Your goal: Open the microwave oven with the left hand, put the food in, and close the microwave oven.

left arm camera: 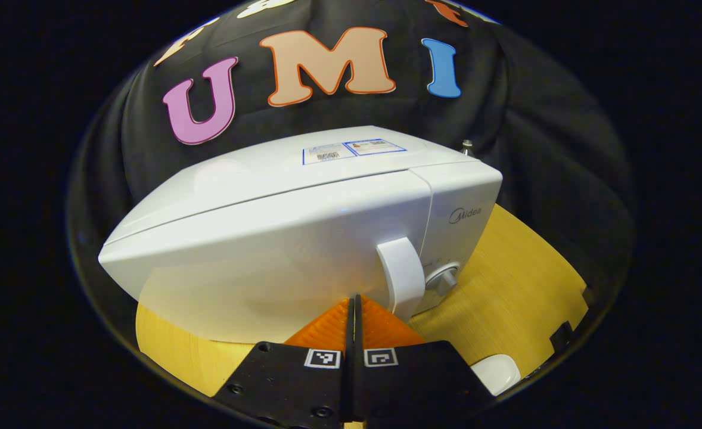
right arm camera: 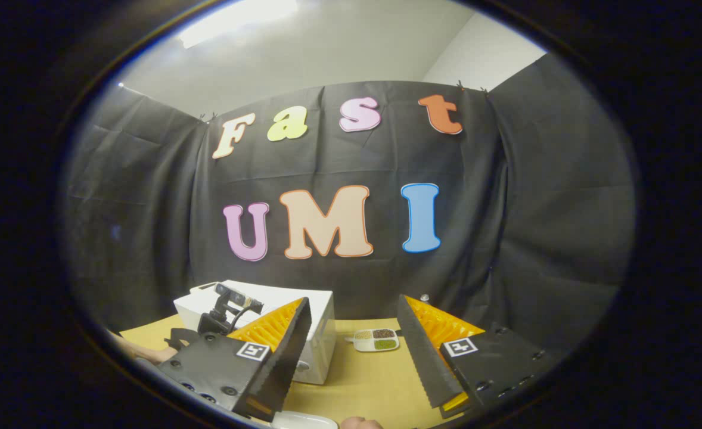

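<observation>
The white microwave (left arm camera: 303, 238) stands on the wooden table (left arm camera: 506, 286) with its door closed. Its upright door handle (left arm camera: 401, 274) has a round knob (left arm camera: 443, 279) to its right. My left gripper (left arm camera: 354, 300) is shut with nothing between its fingers, close in front of the door and just left of the handle's lower end. In the right gripper view, my right gripper (right arm camera: 353, 298) is held open and empty above the table. Beyond it a small white divided dish of food (right arm camera: 376, 339) lies to the right of the microwave (right arm camera: 322, 333).
A white rounded object (left arm camera: 497, 372) lies near the table's front edge, to the right of my left gripper; a white rim (right arm camera: 303, 422) also shows below my right gripper. The black cloth wall (right arm camera: 536, 238) stands close behind the microwave. A hand (right arm camera: 148, 356) shows at the left.
</observation>
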### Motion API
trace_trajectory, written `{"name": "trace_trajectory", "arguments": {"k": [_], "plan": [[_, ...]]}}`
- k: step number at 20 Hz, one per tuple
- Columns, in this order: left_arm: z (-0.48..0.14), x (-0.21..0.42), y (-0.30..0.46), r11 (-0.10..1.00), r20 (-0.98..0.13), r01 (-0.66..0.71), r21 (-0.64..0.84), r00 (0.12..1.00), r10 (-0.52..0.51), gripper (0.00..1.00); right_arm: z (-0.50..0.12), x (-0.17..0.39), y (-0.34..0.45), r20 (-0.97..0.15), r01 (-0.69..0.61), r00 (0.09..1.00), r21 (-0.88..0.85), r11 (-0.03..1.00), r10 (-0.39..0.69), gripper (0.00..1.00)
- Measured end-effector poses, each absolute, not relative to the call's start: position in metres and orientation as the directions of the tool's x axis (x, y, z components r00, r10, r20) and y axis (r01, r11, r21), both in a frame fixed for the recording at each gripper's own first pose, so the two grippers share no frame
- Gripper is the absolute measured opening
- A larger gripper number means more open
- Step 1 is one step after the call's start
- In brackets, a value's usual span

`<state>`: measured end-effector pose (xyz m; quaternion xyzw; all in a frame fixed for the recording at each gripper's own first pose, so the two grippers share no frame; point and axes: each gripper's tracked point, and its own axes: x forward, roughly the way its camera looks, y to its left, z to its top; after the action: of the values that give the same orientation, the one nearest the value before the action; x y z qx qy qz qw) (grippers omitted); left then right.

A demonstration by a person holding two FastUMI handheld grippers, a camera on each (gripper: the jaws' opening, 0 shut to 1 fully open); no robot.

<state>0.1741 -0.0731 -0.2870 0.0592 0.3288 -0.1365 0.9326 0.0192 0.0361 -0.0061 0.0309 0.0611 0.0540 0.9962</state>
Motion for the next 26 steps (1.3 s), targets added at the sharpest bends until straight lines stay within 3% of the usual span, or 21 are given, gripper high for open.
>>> {"name": "trace_trajectory", "arguments": {"k": [9,17,24,26], "plan": [[-0.246,0.133,-0.041,0.976,-0.582,0.216,0.016,0.796,-0.166,0.01,-0.017,0.025,0.03,-0.129,-0.092,0.987,0.038,0.995,0.096,0.83],[-0.081,0.134,0.006,0.993,-0.302,0.11,-0.045,0.946,-0.119,0.0,-0.02,0.049,0.031,-0.135,-0.082,0.987,0.036,0.996,0.086,0.83],[0.046,0.13,0.023,0.998,-0.048,0.068,-0.015,0.996,-0.068,0.01,-0.008,0.061,0.034,-0.106,-0.089,0.99,0.016,0.996,0.09,0.83],[0.057,0.126,0.023,0.998,-0.027,0.067,0.009,0.997,-0.067,0.01,-0.002,0.062,0.038,-0.097,-0.095,0.991,0.017,0.995,0.096,0.83]]}}
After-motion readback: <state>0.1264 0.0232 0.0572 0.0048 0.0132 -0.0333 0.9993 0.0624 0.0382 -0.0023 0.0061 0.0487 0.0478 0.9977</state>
